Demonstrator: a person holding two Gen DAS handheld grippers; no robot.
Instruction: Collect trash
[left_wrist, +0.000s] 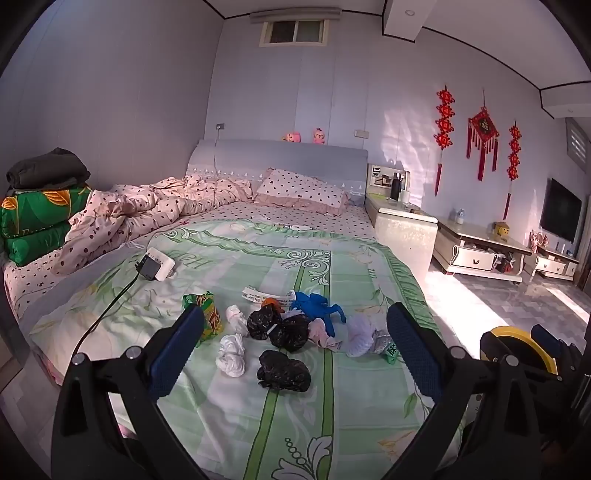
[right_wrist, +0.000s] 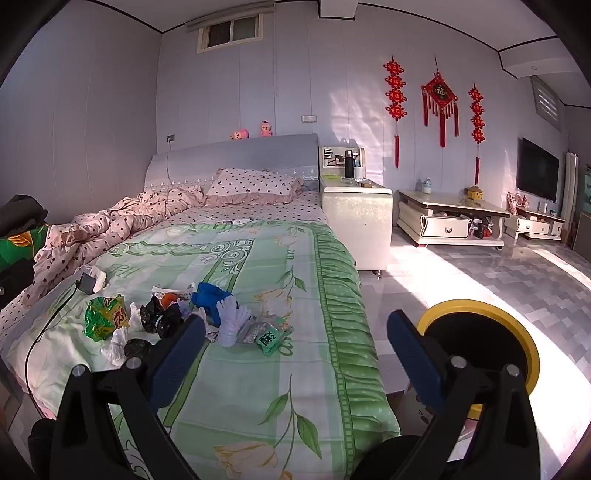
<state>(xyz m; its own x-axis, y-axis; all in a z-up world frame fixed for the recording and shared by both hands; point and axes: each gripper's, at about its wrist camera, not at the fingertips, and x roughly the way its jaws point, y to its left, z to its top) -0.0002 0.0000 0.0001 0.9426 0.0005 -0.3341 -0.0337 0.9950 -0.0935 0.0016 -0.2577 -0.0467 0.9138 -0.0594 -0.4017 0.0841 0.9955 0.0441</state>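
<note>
The left gripper (left_wrist: 295, 343) has its two blue fingers (left_wrist: 177, 347) wide apart, and nothing is between the pads. It hangs above the bed (left_wrist: 258, 266), which has a green flowered sheet. The trash lies on this sheet, just ahead of the fingers and between their tips. Nearest, a little inside the left finger, is a crumpled black bag (left_wrist: 283, 371), and a white tissue ball (left_wrist: 232, 355) lies beside it. Further ahead are two more black bags (left_wrist: 277, 325), a blue glove (left_wrist: 316, 304) and a pale glove (left_wrist: 360, 334). A green snack wrapper (left_wrist: 207, 314) lies just beyond the tip of the left finger, partly hidden by it. A small green packet (left_wrist: 391, 349) is close to the inner side of the right finger.

The right gripper (right_wrist: 295, 343) is also fully spread and empty. In its view the pile lies ahead and to the left, mostly beyond its left finger (right_wrist: 177, 354). The small packet (right_wrist: 271, 338) sits between the two fingers, nearer the left one. A yellow-rimmed bin (right_wrist: 517, 332), probably standing on the floor beside the bed, is behind the right finger (right_wrist: 413, 354). A charger with a black cable (left_wrist: 155, 264) lies well beyond the pile.
</note>
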